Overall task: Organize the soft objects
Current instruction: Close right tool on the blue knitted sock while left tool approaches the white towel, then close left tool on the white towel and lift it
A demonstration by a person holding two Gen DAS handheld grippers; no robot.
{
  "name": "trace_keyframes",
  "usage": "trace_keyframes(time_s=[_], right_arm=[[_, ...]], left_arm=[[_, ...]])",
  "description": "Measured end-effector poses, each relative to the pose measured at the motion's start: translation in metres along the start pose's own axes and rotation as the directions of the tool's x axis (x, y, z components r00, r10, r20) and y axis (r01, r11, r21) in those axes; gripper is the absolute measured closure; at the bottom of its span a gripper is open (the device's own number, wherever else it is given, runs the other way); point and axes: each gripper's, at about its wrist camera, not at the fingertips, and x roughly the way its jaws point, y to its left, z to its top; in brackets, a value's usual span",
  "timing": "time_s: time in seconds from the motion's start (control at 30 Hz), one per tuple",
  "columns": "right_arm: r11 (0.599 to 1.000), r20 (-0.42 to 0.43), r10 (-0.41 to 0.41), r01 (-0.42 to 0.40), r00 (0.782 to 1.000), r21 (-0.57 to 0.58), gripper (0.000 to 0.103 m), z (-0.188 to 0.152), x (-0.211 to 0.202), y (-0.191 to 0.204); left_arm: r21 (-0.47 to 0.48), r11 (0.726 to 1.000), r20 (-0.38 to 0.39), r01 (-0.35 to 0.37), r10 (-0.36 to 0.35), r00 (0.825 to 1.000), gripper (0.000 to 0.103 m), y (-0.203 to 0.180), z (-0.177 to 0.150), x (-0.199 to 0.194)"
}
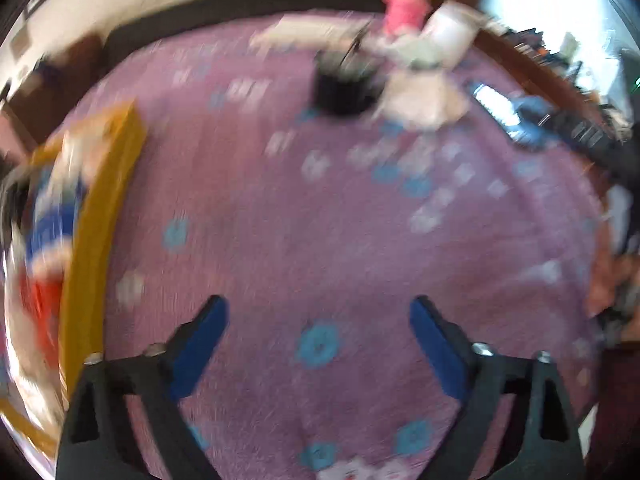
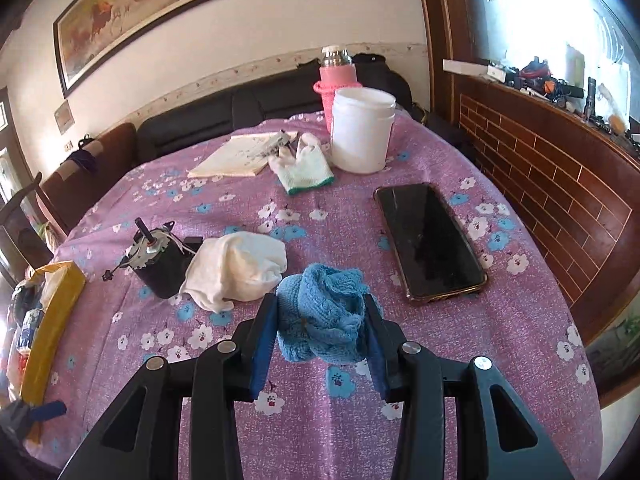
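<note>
- Left wrist view: blurred, looks down along its tool (image 1: pixel 319 312) over the bench (image 1: pixel 280 220) — fairly close.
- Right wrist view: sharp, low over the bench (image 2: pixel 500 340), facing the wall.
- Both catch the yellow box (image 1: pixel 100 208) (image 2: pixel 52 320).

cream wall (image 2: pixel 280 32), framed painting (image 2: pixel 140 8), black sofa (image 2: pixel 240 108)

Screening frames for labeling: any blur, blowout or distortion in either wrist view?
Left wrist view: heavy motion blur, the tablecloth pattern and far objects smeared, only the open left gripper fairly crisp; window corner blown out. Right wrist view: sharp, the blue knit piece between the right gripper pads and the phone are clear; window overexposed, strong fisheye bending at the edges.
</note>
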Motion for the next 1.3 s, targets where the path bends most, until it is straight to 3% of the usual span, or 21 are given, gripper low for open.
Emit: trace_keyframes(time_s=[0.07, 0.2, 0.33, 0.53, 0.73, 0.97, 1.07, 1.13, 1.2, 1.3], right_arm=[[1.0, 0.03, 0.003, -0.004, 1.0, 0.005, 0.06, -0.001, -0.004, -0.005], [0.999, 0.069, 0.021, -0.024, 0.997, 0.042, 0.06, -0.004, -0.01, -0.019], [0.992, 0.087, 0.059, -0.068, 0.994, 0.102, 0.06, -0.005, -0.017, -0.033], [0.98, 0.06, 0.103, -0.111, 0.993, 0.164, 0.059, -0.005, -0.012, -0.044], [0.969, 0.048, 0.14, -0.147, 0.989, 0.201, 0.058, -0.005, -0.009, -0.05], [0.953, 0.017, 0.175, -0.174, 0.984, 0.247, 0.058, -0.005, 0.0, -0.058], [0.953, 0.008, 0.175, -0.171, 0.985, 0.249, 0.058, -0.006, 0.003, -0.058], [0.954, 0.006, 0.171, -0.167, 0.985, 0.25, 0.058, -0.007, 0.004, -0.058], [0.955, 0.004, 0.165, -0.161, 0.986, 0.251, 0.058, -0.006, 0.005, -0.059], [0.957, 0.008, 0.152, -0.149, 0.988, 0.25, 0.058, -0.006, 0.005, -0.06]], left_arm=[[0.055, 0.998, 0.086, 0.004, -0.009, 0.996, 0.015, -0.011, 0.024, -0.016], [0.135, 0.99, 0.127, 0.045, -0.062, 0.99, 0.015, -0.036, 0.073, -0.014], [0.201, 0.978, 0.107, 0.048, -0.07, 0.992, 0.015, -0.068, 0.114, 0.019], [0.278, 0.959, 0.065, 0.05, -0.071, 0.995, 0.016, -0.099, 0.152, 0.068], [0.33, 0.943, 0.011, 0.051, -0.057, 0.998, 0.017, -0.109, 0.167, 0.107], [0.373, 0.924, -0.041, 0.081, -0.071, 0.997, 0.018, -0.124, 0.163, 0.13], [0.418, 0.908, -0.02, 0.035, -0.03, 0.999, 0.018, -0.133, 0.156, 0.133], [0.407, 0.913, -0.016, 0.03, -0.026, 1.0, 0.036, -0.133, 0.155, 0.13], [0.383, 0.922, -0.029, 0.06, -0.053, 0.998, 0.083, -0.131, 0.155, 0.124], [0.354, 0.933, -0.004, 0.072, -0.075, 0.997, 0.086, -0.127, 0.153, 0.112]])
